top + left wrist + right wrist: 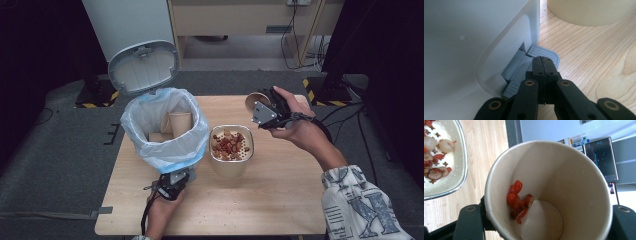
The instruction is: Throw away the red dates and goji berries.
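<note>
A white pedal bin (150, 150) lined with a pale blue bag stands at the table's left, lid (144, 67) up, with paper cups (180, 122) inside. My left gripper (181, 177) is shut, its tips (543, 59) resting on the bin's grey pedal (549, 53). A beige tub (231, 167) in the middle carries a perforated tray of red and pale fruit pieces (229, 144). My right gripper (264, 111) is shut on a tilted paper cup (255, 101) above the table's far right. Red pieces and a pale lump (521, 202) cling inside the cup (574, 182).
The bin's white wall (461, 50) is close at the left gripper's left, the tub (589, 12) just beyond it. The tray's rim (464, 172) lies left of the held cup. Cables and black stands (330, 55) sit beyond the table's far edge.
</note>
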The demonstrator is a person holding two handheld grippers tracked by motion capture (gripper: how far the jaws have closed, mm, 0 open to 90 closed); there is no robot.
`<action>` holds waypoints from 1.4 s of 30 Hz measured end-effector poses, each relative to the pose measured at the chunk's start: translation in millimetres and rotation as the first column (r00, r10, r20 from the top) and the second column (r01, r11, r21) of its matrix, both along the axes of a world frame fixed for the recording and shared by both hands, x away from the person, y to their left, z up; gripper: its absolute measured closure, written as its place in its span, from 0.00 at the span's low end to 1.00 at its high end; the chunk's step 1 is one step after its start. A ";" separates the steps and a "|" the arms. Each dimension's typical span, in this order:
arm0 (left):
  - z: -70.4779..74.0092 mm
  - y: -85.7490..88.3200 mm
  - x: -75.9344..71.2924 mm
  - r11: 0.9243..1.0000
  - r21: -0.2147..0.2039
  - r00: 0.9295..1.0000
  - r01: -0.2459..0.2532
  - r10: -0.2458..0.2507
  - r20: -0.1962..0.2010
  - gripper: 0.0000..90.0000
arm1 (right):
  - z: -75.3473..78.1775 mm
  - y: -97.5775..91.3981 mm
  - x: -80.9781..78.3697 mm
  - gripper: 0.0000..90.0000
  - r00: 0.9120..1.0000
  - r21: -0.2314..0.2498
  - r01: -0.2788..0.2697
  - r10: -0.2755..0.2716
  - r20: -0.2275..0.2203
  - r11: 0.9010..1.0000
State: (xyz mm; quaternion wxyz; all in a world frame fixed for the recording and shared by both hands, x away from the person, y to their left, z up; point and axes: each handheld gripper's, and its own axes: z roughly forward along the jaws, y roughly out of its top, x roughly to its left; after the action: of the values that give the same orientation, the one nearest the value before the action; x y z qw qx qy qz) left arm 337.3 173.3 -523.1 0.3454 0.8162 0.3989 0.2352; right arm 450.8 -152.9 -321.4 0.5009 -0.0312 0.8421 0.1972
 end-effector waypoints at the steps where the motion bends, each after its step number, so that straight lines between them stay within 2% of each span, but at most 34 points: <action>1: 0.0 0.0 0.0 1.000 -0.001 1.000 0.000 0.000 0.000 1.00 | -0.2 -1.5 0.3 0.36 1.000 0.006 0.000 0.000 -0.003 1.000; 11: 0.0 0.0 0.0 1.000 0.000 1.000 0.000 0.000 0.000 1.00 | -0.7 -14.4 0.3 0.36 0.999 0.066 0.017 -0.016 -0.029 0.998; 12: -0.2 -0.8 -1.1 1.000 -0.008 1.000 -0.020 0.019 -0.002 1.00 | -0.9 -15.4 0.4 0.36 0.999 0.068 0.016 -0.014 -0.030 0.998; 16: 0.1 0.1 -0.4 1.000 -0.002 1.000 -0.002 0.002 -0.006 1.00 | -3.2 -20.3 0.3 0.36 0.999 0.089 0.025 -0.022 -0.043 0.996; 21: -0.1 -0.1 -0.5 1.000 -0.004 1.000 -0.005 0.005 -0.005 1.00 | -6.5 -27.9 0.2 0.36 0.998 0.114 0.039 -0.032 -0.057 0.993; 30: -0.1 0.0 -0.4 1.000 -0.005 1.000 -0.004 0.004 -0.006 1.00 | -12.3 -43.1 1.5 0.35 0.994 0.175 0.064 -0.048 -0.093 0.983; 37: -0.1 0.0 -0.3 1.000 -0.006 1.000 -0.004 0.004 -0.006 1.00 | -17.9 -52.7 3.0 0.36 0.989 0.234 0.086 -0.056 -0.134 0.968; 42: -0.1 0.0 -0.3 1.000 -0.006 1.000 -0.004 0.004 -0.006 1.00 | -21.3 -57.4 4.4 0.36 0.986 0.255 0.097 -0.058 -0.154 0.962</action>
State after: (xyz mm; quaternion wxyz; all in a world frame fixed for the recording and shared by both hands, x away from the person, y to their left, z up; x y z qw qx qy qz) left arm 336.9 173.3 -523.2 0.3463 0.8150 0.4023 0.2323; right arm 455.3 -210.3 -342.7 0.4454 0.0825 0.8435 0.2886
